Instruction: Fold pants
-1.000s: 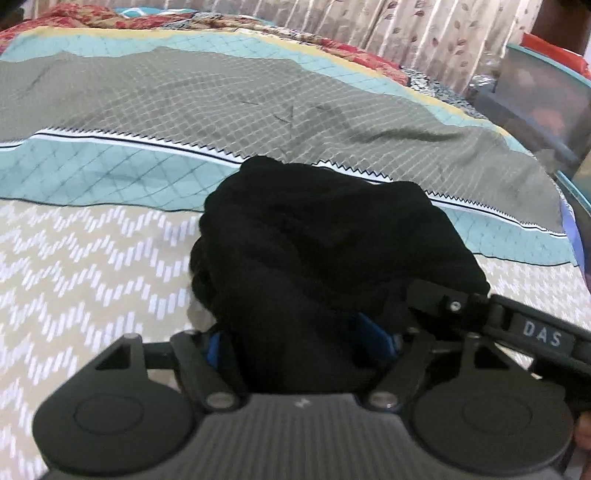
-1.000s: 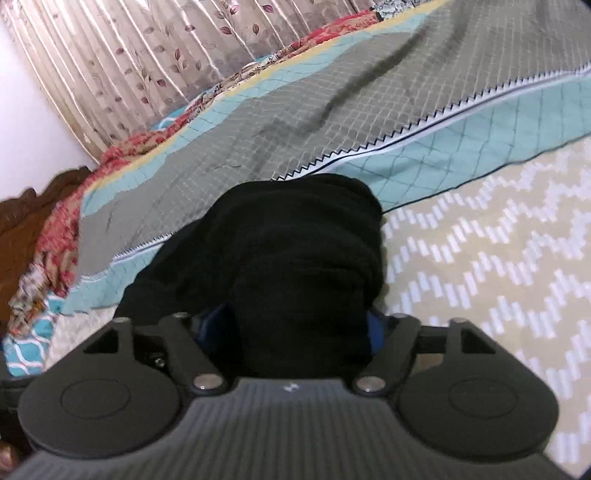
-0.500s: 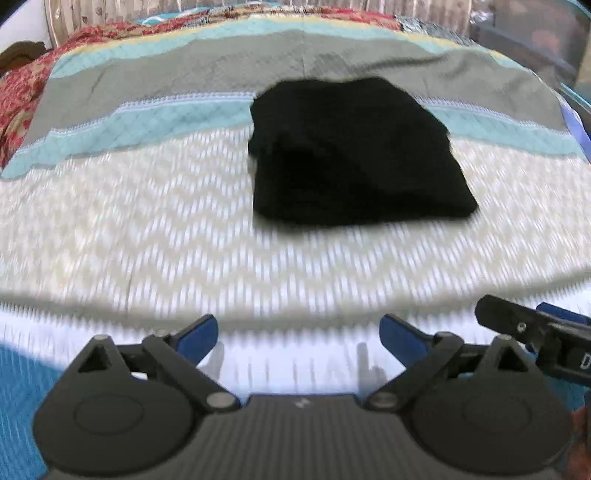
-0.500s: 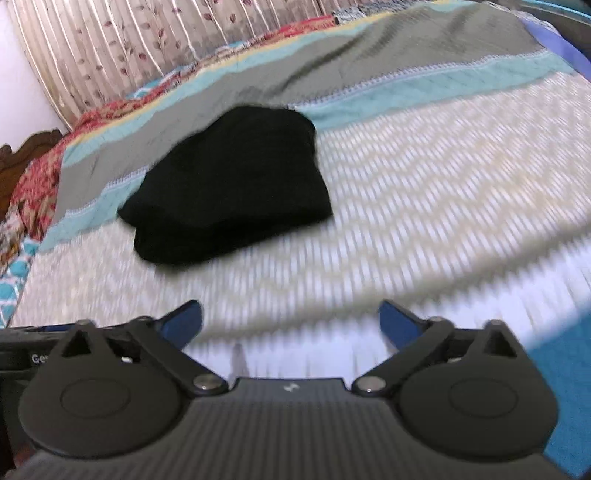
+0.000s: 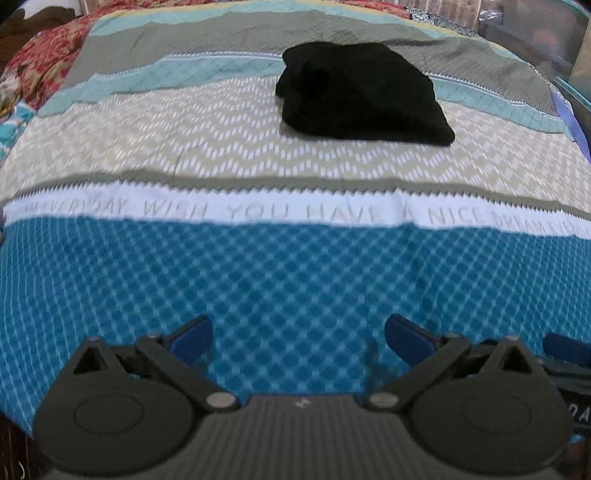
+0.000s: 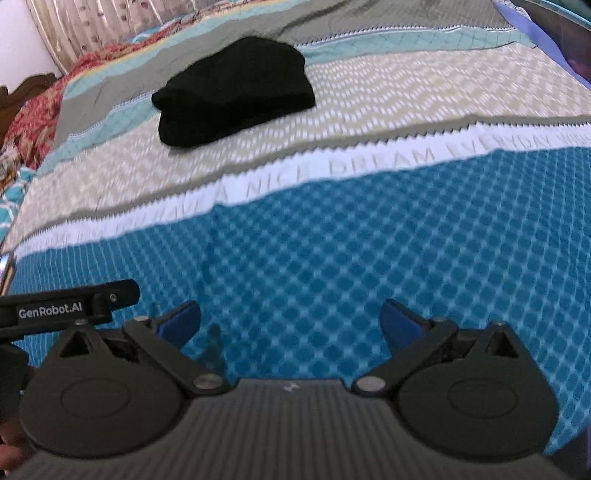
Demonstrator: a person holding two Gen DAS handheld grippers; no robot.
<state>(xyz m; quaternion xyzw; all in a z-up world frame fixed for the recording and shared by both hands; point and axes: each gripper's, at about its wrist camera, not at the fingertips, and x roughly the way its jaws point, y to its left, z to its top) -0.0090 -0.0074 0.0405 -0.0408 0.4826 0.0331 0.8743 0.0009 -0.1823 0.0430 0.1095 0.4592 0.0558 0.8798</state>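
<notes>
The black pants (image 5: 360, 94) lie folded in a compact bundle on the bed, over the beige zigzag and teal bands of the bedspread; they also show in the right wrist view (image 6: 232, 92). My left gripper (image 5: 298, 338) is open and empty, far back from the pants over the blue checked band. My right gripper (image 6: 290, 319) is open and empty, also well back from the pants. Part of the left gripper (image 6: 70, 308) shows at the right view's left edge.
The patterned bedspread (image 5: 295, 266) covers the bed, with a white lettered band (image 5: 295, 212) across it. A red floral blanket (image 5: 33, 62) lies at the far left. Curtains (image 6: 110, 18) hang behind the bed. A dark container (image 5: 554, 33) stands at the far right.
Both grippers let go of the pants, opened wide and pulled back toward the near edge of the bed. The pants stay folded on the bed.
</notes>
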